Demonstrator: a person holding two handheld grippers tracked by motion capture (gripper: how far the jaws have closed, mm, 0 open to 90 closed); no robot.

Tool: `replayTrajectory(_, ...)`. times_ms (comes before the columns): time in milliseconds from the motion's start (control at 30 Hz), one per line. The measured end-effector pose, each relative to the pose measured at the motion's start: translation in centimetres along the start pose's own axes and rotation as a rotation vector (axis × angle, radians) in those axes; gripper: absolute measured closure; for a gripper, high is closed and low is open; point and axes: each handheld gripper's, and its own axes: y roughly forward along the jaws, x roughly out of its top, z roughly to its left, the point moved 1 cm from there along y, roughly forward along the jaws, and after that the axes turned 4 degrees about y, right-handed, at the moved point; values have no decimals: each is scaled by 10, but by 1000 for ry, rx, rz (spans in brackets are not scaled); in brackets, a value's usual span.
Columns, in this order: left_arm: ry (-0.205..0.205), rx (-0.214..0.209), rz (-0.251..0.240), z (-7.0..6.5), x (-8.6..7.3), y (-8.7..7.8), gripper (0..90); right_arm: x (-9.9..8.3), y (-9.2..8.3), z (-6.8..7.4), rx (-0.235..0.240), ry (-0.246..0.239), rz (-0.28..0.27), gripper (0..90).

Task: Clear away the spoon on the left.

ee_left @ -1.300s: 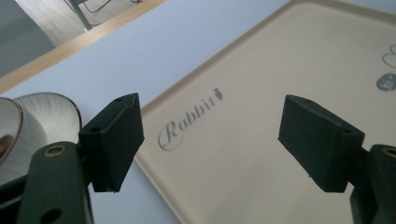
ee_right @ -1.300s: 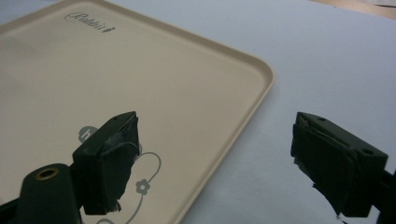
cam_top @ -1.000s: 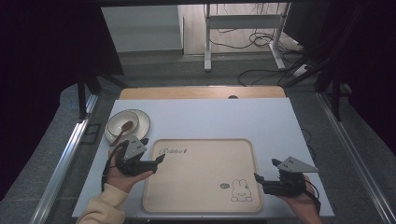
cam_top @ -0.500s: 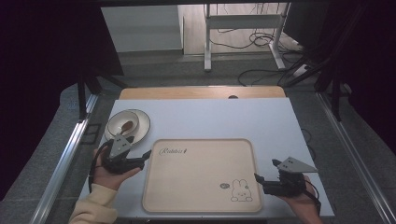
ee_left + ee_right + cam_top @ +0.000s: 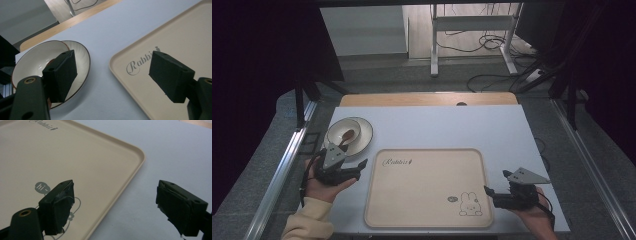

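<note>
A beige tray (image 5: 427, 185) with a rabbit drawing (image 5: 470, 205) lies at the front middle of the white table (image 5: 437, 127). A white plate (image 5: 362, 132) at the tray's far left corner carries a small bowl (image 5: 339, 131) with a brown spoon (image 5: 347, 135). My left gripper (image 5: 361, 167) hovers open just left of the tray, in front of the plate. In the left gripper view the open gripper (image 5: 116, 75) has one jaw over the plate (image 5: 83, 58) and the other over the tray (image 5: 180, 37). My right gripper (image 5: 488, 194) is open at the tray's right edge, and the right gripper view shows it (image 5: 115, 205) straddling the tray's rim (image 5: 136, 166).
A wooden strip (image 5: 427, 98) runs along the table's far edge. Metal rails (image 5: 287, 160) flank both sides of the table. Cables (image 5: 492, 80) and a stand's legs are on the floor beyond it. White tabletop lies bare behind and to the right of the tray.
My left gripper has drawn back to the left, off the tray's corner, and now sits beside the tray. The right gripper has stayed put.
</note>
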Motion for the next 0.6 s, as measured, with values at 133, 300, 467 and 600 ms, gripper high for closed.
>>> replayTrajectory(133, -15, 27, -6, 7, -4, -2, 220, -1, 0, 0, -2, -4, 5, 158)
replayTrajectory(300, -36, 47, -3, 17, -11, -3, 222, -1, 0, 1, -7, -10, 11, 158)
replayTrajectory(467, -37, 73, 21, 25, -19, -1, 223, -1, 1, 1, -10, -16, 16, 158)
replayTrajectory(600, -46, 84, 27, 29, -23, -1, 226, -1, 1, 1, -10, -17, 17, 158)
